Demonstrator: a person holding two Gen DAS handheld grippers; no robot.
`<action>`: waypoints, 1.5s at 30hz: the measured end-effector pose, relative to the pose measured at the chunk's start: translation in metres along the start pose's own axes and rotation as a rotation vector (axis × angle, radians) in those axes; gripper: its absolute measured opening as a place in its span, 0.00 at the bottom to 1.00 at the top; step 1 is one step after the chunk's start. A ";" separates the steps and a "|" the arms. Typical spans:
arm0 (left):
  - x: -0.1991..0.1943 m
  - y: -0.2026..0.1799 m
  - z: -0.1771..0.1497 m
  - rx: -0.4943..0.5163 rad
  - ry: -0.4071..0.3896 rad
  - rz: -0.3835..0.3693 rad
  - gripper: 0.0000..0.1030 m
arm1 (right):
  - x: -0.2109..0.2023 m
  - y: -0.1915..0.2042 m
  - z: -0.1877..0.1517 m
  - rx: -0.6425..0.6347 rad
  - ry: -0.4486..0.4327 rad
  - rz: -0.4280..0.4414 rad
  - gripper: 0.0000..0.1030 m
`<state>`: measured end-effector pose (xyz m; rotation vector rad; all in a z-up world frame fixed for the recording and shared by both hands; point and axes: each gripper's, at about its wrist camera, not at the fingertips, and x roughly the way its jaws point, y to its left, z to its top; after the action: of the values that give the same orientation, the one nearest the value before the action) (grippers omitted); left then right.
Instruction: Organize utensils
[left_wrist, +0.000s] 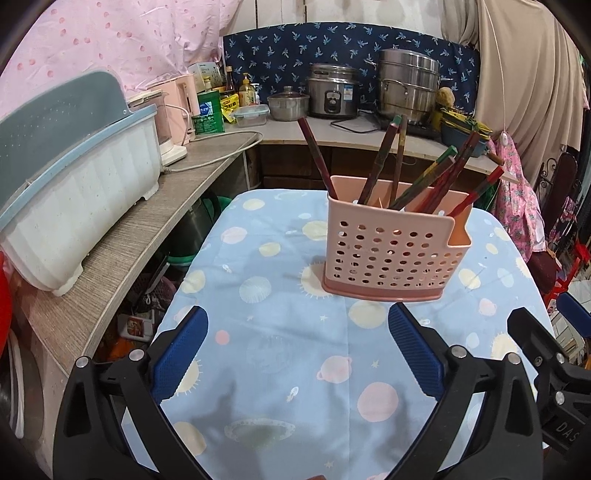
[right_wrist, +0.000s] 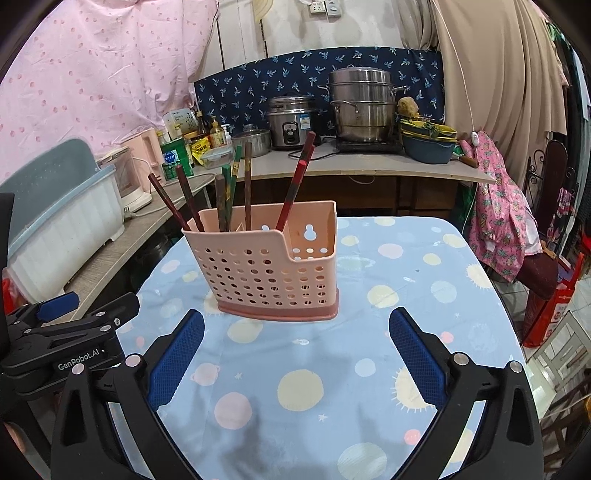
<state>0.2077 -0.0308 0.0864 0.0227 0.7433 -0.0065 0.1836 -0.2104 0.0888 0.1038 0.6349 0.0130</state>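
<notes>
Chopsticks (right_wrist: 236, 184) stand on end in the pink holder (right_wrist: 266, 273), all of them gathered in its larger left compartment, leaning apart at different angles; the smaller right compartment looks empty from your right camera. The holder is perforated, with a darker pink base, and it sits upright on the table (right_wrist: 424, 295), toward the far half, on a blue cloth printed with planets and suns. From your left camera the same holder (left_wrist: 391, 251) shows right of centre, with the chopsticks (left_wrist: 436, 173) fanning up and to the right. Your left gripper (left_wrist: 295, 350) is spread wide over bare cloth, nothing between its blue pads (left_wrist: 177, 358), and its tips sit just near of the holder's base without touching it. Your right gripper (right_wrist: 295, 350) is spread just as wide, also with nothing in it, its tips near the holder's front and apart from it. The left gripper (right_wrist: 74, 332) shows at the left edge of the right view, beside the table. Past the table a counter (right_wrist: 351, 162) carries a rice cooker (right_wrist: 291, 122) and a steel steamer (right_wrist: 362, 107). Along the left, a white dish rack (left_wrist: 74, 206) with a blue rim rests on a lower counter.
</notes>
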 end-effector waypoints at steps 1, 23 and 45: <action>0.001 -0.001 -0.001 -0.001 0.002 0.003 0.91 | 0.001 0.000 -0.001 0.000 0.003 0.000 0.94; 0.002 -0.003 -0.007 0.002 0.003 0.022 0.93 | 0.005 -0.002 -0.008 0.002 0.021 -0.021 0.94; 0.009 -0.006 -0.007 0.000 0.007 0.026 0.93 | 0.015 -0.002 -0.011 -0.001 0.035 -0.030 0.94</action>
<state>0.2095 -0.0364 0.0751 0.0326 0.7496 0.0183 0.1888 -0.2111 0.0710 0.0929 0.6713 -0.0138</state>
